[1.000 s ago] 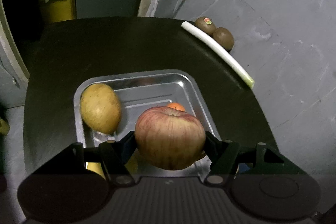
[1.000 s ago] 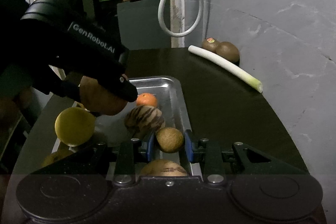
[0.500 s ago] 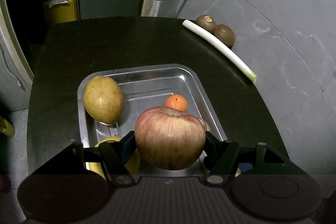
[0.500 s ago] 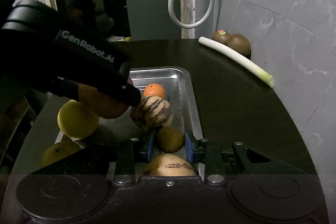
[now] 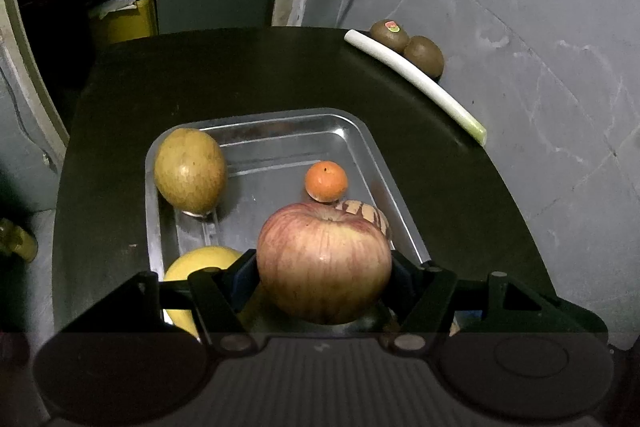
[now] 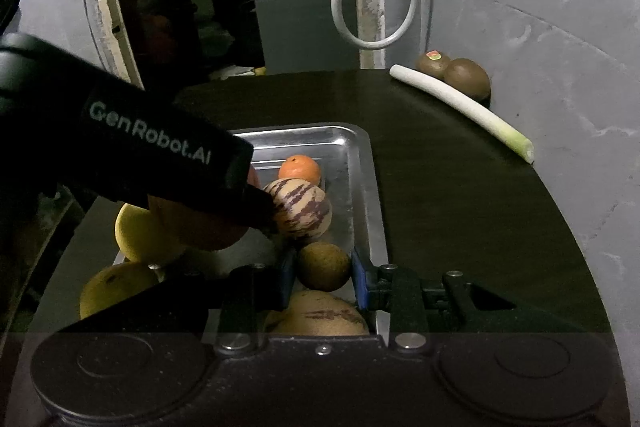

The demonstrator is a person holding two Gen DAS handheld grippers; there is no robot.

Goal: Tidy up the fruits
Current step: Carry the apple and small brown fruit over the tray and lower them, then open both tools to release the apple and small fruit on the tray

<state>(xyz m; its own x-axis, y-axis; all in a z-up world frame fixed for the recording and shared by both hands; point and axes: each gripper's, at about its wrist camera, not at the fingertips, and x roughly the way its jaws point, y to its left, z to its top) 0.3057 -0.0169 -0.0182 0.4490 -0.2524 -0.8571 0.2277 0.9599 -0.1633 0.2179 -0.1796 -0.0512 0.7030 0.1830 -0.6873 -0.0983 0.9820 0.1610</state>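
We see our left gripper [image 5: 324, 269] clamped on a red apple [image 5: 323, 263] above the metal tray [image 5: 372, 155], near a small orange [image 5: 326, 181]; our right gripper [image 6: 324, 277] pinches a small brown fruit [image 6: 323, 265] at the tray's near right corner, just beside a striped melon [image 6: 301, 208]

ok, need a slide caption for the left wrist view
Left gripper holds a red apple above a steel tray of fruit on a dark table.
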